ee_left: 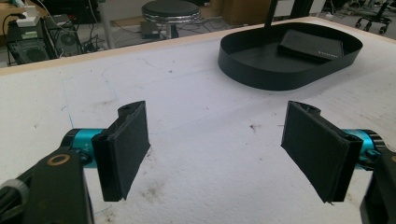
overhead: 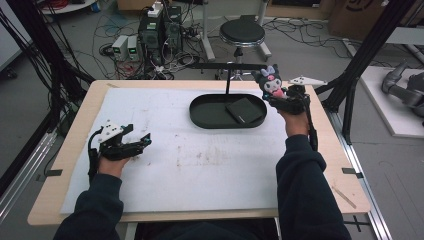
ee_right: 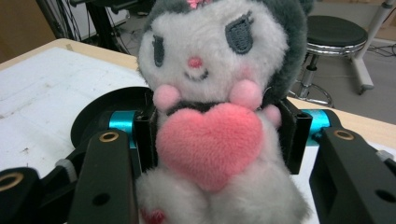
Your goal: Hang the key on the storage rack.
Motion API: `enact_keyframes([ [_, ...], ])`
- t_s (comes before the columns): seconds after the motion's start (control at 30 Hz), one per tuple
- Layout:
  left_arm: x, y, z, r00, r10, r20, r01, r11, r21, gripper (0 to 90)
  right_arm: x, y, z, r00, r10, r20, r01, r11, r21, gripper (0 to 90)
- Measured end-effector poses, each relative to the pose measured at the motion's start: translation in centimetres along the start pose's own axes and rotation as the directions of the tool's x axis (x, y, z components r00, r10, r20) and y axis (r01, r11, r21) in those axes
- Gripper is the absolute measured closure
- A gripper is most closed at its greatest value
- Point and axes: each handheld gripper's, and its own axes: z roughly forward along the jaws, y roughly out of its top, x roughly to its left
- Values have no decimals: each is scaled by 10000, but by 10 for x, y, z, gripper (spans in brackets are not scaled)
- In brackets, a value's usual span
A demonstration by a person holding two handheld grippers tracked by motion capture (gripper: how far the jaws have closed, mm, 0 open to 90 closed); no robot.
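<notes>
Workshop clutter surrounds the station: computer towers, loose floor cables and a round black stool stand beyond the far edge of a wooden table. A white foam mat, stained near its middle, covers most of the tabletop.

An oval black tray sits on the mat toward the far side. A flat black wallet-like case lies inside it, to the right. A thin post rises from the tray's far side and carries a horizontal black bar above it, apparently a hanging rail.

Right gripper: held in the air at the right end of the tray. Its jaws are partly closed and clamp a plush toy by the sides of its torso. The toy is white-faced with a dark hood and pink bow, hugging a pink heart. In the right gripper view the pads press into the fur on both flanks, and the toy stands upright with its head above the jaws. A torso grip keeps the soft body from sagging and leaves the head clear, which probably suits placement at the tray or bar.

Left gripper: resting low on the mat at the near left, well apart from the tray. Its jaws stand wide with nothing between them. This position keeps it out of the working arm's path.
</notes>
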Motion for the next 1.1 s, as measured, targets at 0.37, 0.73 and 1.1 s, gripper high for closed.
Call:
enact_keyframes([
  [0.37, 0, 0, 0, 10000, -34, 3, 34, 10000, -20, 230, -8, 23, 17, 9995, 145, 287, -148, 9998, 115, 464],
  [0.73, 0, 0, 0, 10000, -37, 10, 37, 10000, -22, 230, -25, 14, 25, 9788, 749, 1907, -945, 9909, 960, 461],
  [1.1, 0, 0, 0, 10000, -32, 2, 32, 10000, 32, 230, -22, -14, 51, 9731, 152, 2300, -657, 9747, 2135, 455],
])
